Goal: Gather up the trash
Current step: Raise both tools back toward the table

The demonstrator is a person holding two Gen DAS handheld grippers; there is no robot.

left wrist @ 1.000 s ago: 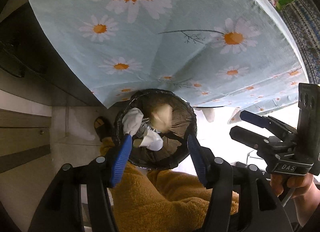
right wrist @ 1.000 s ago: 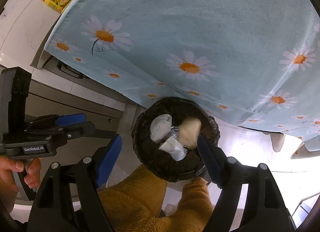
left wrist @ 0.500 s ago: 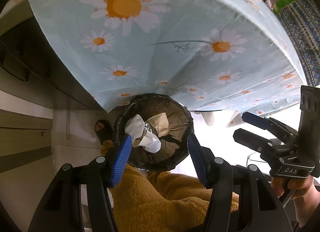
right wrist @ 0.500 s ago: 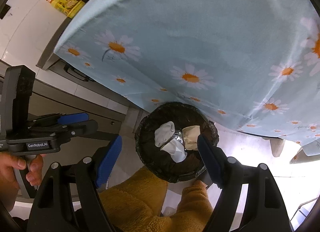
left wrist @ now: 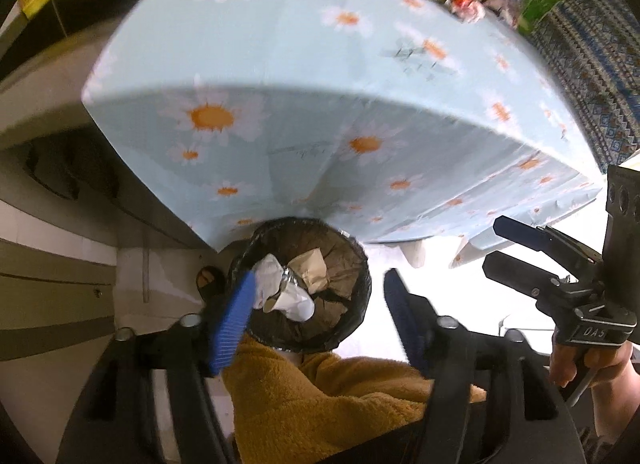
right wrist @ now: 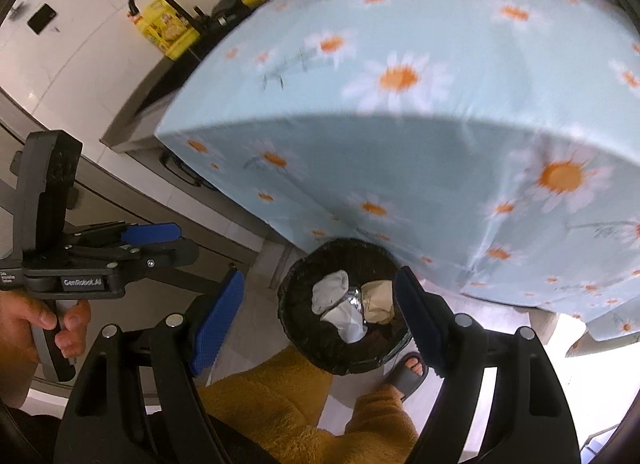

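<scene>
Below me I log one round trash bin point(left wrist: 298, 284), black-lined, upright on the floor at the draped worktop's edge. Contents: crumpled white tissue point(left wrist: 269, 275), a foil-lined scrap point(left wrist: 289, 282), crumpled brown paper point(left wrist: 314, 266), a white wad point(right wrist: 349, 321), all lying loose inside.

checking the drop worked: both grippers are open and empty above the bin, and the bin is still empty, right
Not quite. Both the left gripper and the right gripper are open and empty, but the bin is not empty. The right wrist view shows white crumpled paper, a brown paper piece and something foil-like lying inside its black liner. The left wrist view shows the same.
</scene>
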